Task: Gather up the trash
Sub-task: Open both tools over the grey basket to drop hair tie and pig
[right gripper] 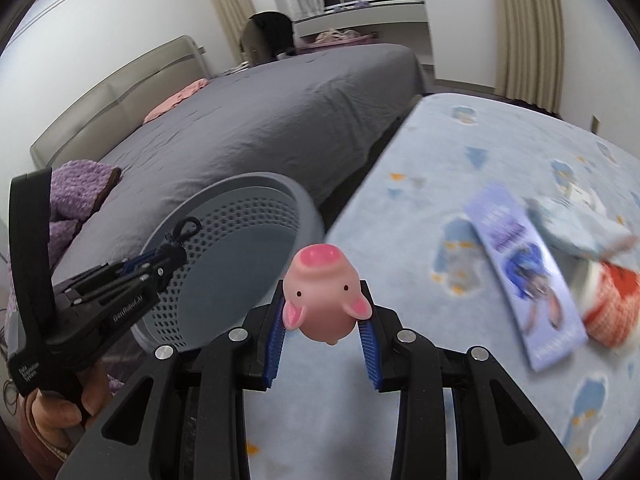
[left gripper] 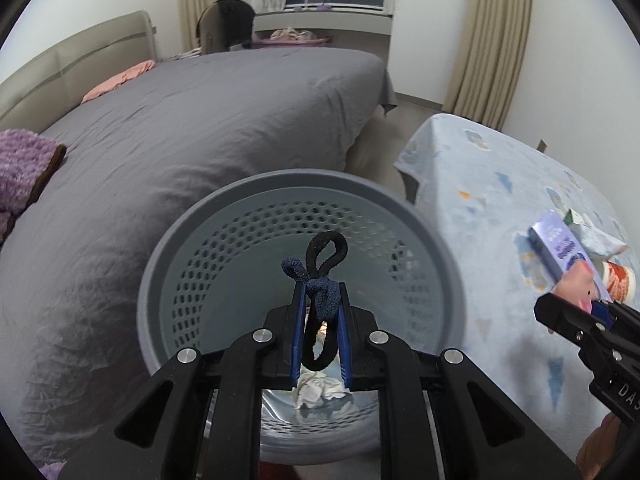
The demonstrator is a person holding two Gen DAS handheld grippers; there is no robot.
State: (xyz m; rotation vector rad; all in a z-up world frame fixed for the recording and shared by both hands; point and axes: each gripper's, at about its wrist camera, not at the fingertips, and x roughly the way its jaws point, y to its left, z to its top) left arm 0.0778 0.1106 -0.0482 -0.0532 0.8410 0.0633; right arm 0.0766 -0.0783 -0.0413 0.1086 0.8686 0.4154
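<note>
Faintly, left tool [right gripper: 160, 258] reads, perhaps, "GenRobot.AI".

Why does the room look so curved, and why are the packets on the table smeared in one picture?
Both views come through fisheye lenses, so the bed and curtains bow outward. In the right wrist view the purple box is motion-blurred, while the pig toy in the right tongs is sharp. The left wrist view is crisp on the hair tie.

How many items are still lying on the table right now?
3 visible: a purple box, a crumpled pale wrapper behind it, and a red-and-white cup on its right. More may lie outside the frame.
</note>
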